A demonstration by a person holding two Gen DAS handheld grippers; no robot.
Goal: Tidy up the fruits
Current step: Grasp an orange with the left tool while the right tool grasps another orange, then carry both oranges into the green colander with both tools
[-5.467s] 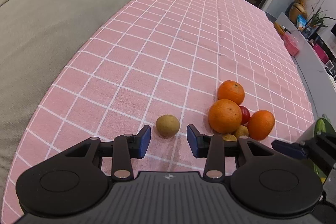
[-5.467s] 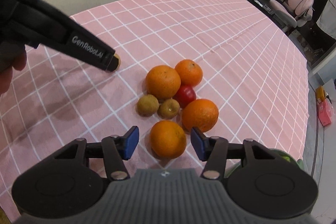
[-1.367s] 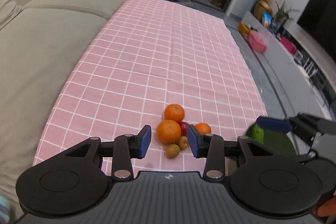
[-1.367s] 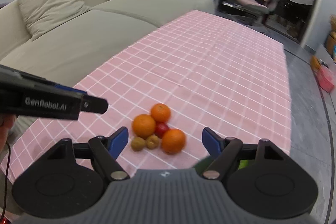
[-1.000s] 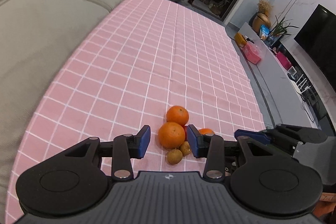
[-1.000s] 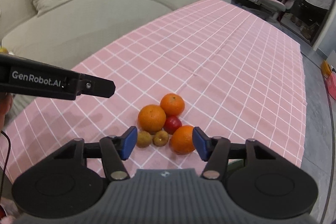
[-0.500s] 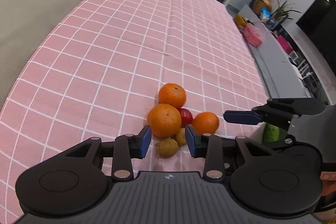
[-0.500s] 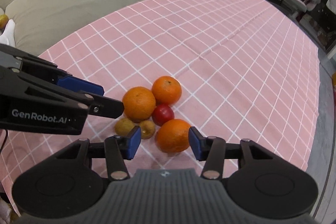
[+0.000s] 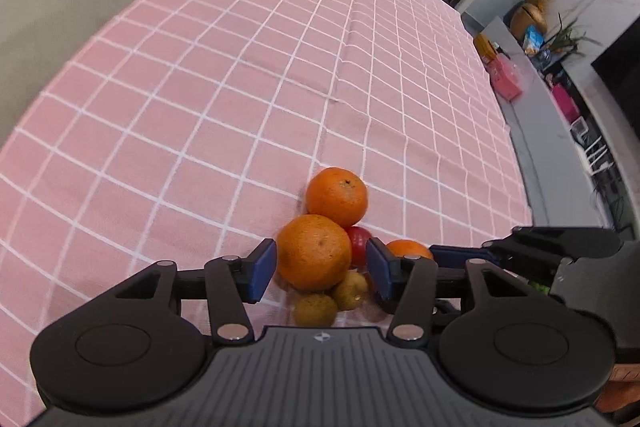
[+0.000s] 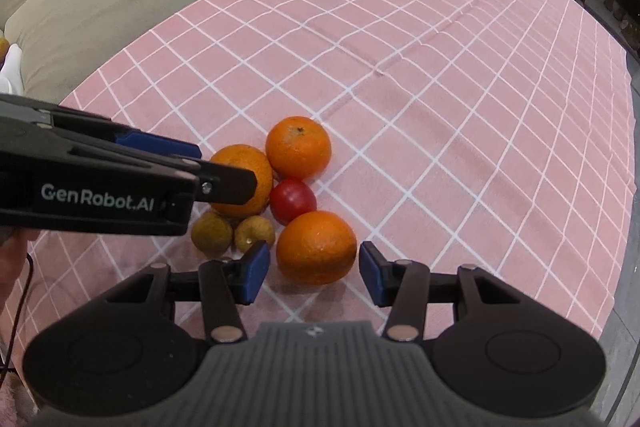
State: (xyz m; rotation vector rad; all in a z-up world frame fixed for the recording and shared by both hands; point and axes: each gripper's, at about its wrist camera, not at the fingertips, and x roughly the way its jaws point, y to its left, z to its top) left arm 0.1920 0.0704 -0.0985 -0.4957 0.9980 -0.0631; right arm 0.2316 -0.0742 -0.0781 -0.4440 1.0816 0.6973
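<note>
Fruits sit clustered near the front edge of a table under a pink checked cloth: three round oranges, a small red fruit and two little brown-green fruits. Both pairs of tongs, which hung high above the pile a second ago, have dropped to fruit level. The left tongs stand parted either side of the large orange at the heap's left; the right tongs gape around the nearest orange, pads just clear of its skin. Neither holds anything. Both hands appear set to pick at once, suggesting the sorting is about to resume, with five or six fruits still waiting.
</note>
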